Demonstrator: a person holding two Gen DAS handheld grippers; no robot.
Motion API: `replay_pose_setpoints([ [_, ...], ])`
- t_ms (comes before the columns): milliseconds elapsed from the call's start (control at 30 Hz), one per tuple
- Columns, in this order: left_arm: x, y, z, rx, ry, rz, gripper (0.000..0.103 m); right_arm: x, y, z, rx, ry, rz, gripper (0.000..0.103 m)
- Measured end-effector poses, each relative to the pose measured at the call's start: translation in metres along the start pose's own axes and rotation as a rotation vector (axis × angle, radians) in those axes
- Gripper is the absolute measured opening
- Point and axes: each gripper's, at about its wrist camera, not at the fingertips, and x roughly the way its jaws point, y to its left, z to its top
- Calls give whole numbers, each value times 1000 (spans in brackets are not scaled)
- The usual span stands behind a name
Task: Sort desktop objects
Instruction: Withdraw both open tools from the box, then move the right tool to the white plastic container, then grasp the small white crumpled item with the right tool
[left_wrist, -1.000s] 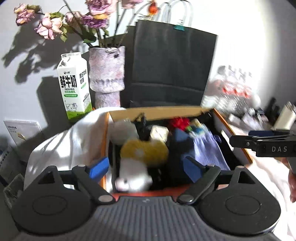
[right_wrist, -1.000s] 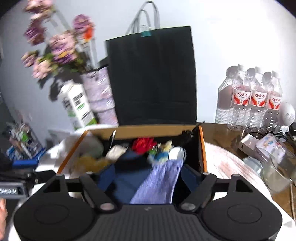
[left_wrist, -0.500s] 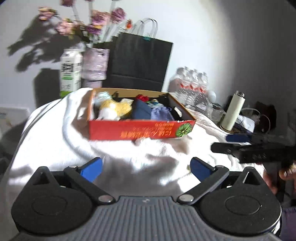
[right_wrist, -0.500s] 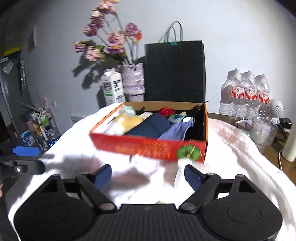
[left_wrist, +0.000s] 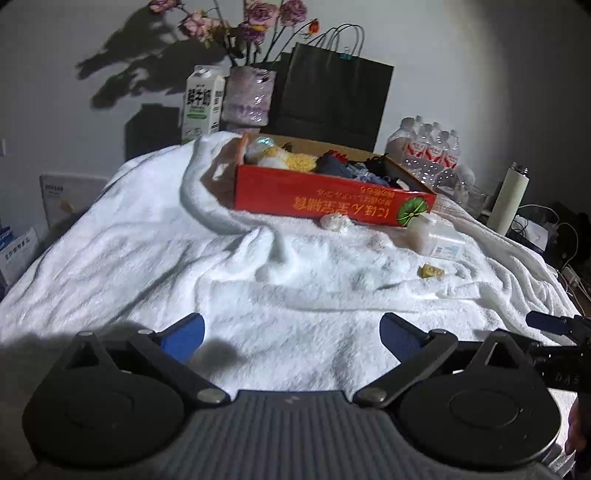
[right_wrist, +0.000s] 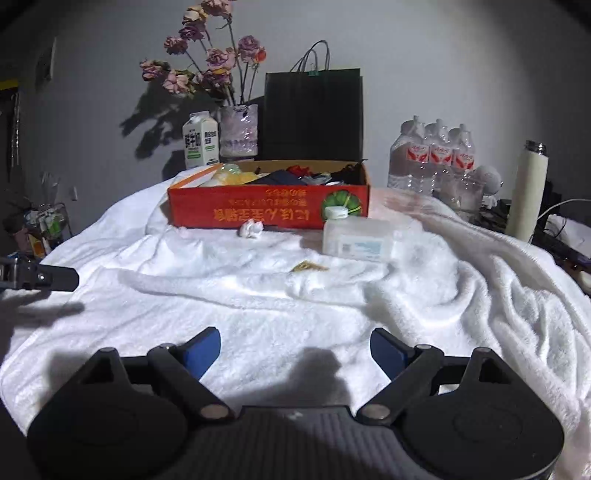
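A red cardboard box full of plush and cloth items stands at the back of the white towel. In front of it lie a small white crumpled thing, a clear plastic bottle on its side, and a small yellow wrapper. My left gripper hovers open over bare towel near the front, well short of these things. My right gripper is open too, with nothing between its pads. Each gripper shows at the edge of the other's view.
Behind the box stand a milk carton, a vase of dried flowers and a black paper bag. Water bottles and a white flask are at the right, with cables beyond. The towel lies in thick folds.
Both grippers have drawn back from over the box to the near part of the towel and sunk lower. Their jaws stand wider than a second ago.
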Motion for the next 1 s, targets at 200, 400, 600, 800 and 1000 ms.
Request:
replay_pose_setpoints([
  [200,38,-23,33,69,10,-25,103,27,-13,20,24,-2,7,85],
  [400,113,-48,87,203,20,-66,92,82,-22,77,-44,-77,-18,79],
  [600,185,-53,98,192,28,-77,87,151,-28,99,-61,-28,-22,59],
  [800,225,-60,100,163,83,-77,84,175,-34,103,-28,-38,-19,45],
  [1000,246,-60,95,166,119,-53,58,181,-36,101,-4,-51,-30,26],
])
